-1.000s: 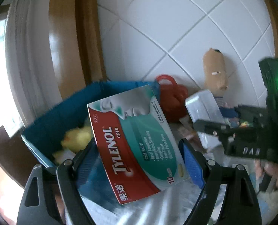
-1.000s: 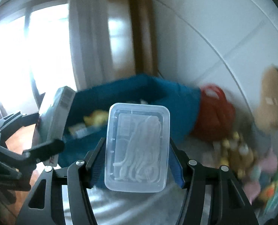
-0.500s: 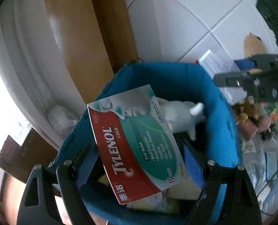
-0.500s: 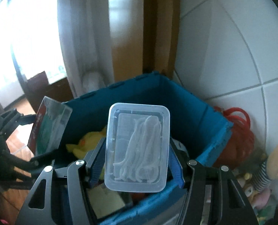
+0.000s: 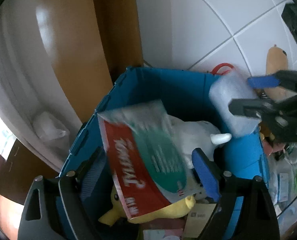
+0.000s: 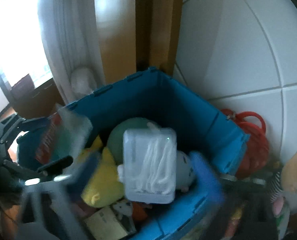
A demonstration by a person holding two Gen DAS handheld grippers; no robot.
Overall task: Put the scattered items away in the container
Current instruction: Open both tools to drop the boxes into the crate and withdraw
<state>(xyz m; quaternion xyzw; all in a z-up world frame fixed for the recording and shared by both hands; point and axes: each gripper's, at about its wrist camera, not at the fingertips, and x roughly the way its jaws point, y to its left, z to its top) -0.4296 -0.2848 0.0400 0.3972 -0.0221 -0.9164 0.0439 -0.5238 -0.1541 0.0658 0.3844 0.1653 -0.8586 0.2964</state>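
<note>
Both tools over the blue bin (image 5: 168,84) w/ jaws opening to drop: left tool (image 5: 148,172) frees Tylenol box (image 5: 146,156), right tool (image 6: 140,180) frees clear case (image 6: 150,166), both above the bin's toys.

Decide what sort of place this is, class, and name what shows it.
Probably a room in a home: white floor tiles, a wooden door frame beside a curtain, and soft toys in a blue bin.

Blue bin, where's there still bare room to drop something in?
Little: the blue bin shows bare wall only at its far corner, above the green ball. The yellow plush, white plush, Tylenol box and clear case crowd the rest.
</note>
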